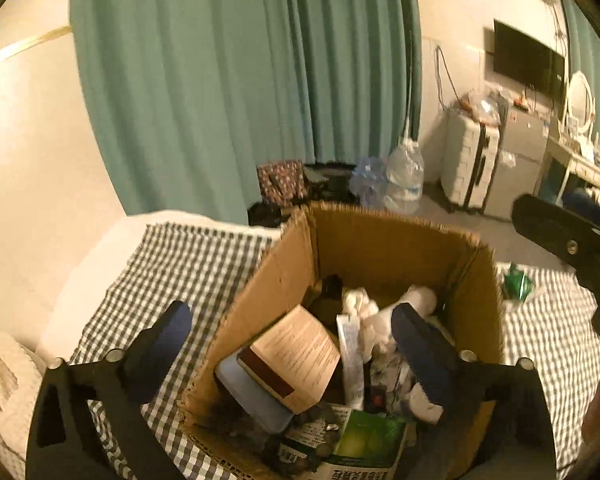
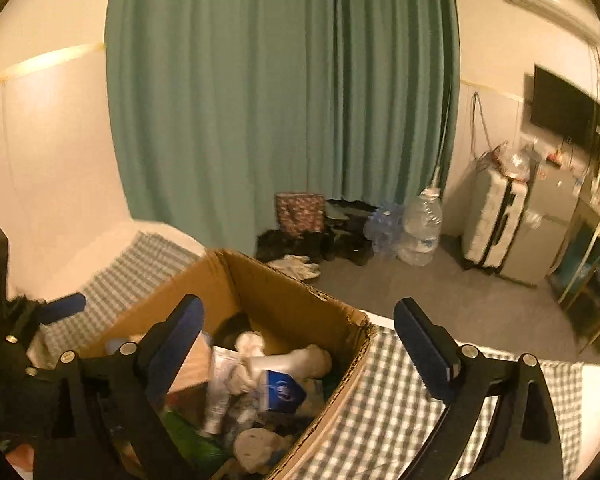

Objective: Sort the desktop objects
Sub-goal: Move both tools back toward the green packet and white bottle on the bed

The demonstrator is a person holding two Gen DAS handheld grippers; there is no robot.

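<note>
An open cardboard box stands on a checked cloth and holds several jumbled items: a tan carton, a white tube, a green package and a white bottle. My left gripper is open and empty above the box's left wall. My right gripper is open and empty above the box's right wall; its body also shows at the right of the left wrist view. The tube and a blue and white packet lie inside.
A green packet lies on the cloth right of the box. Beyond are a green curtain, water bottles, a bag, gloves, a suitcase and a wall TV.
</note>
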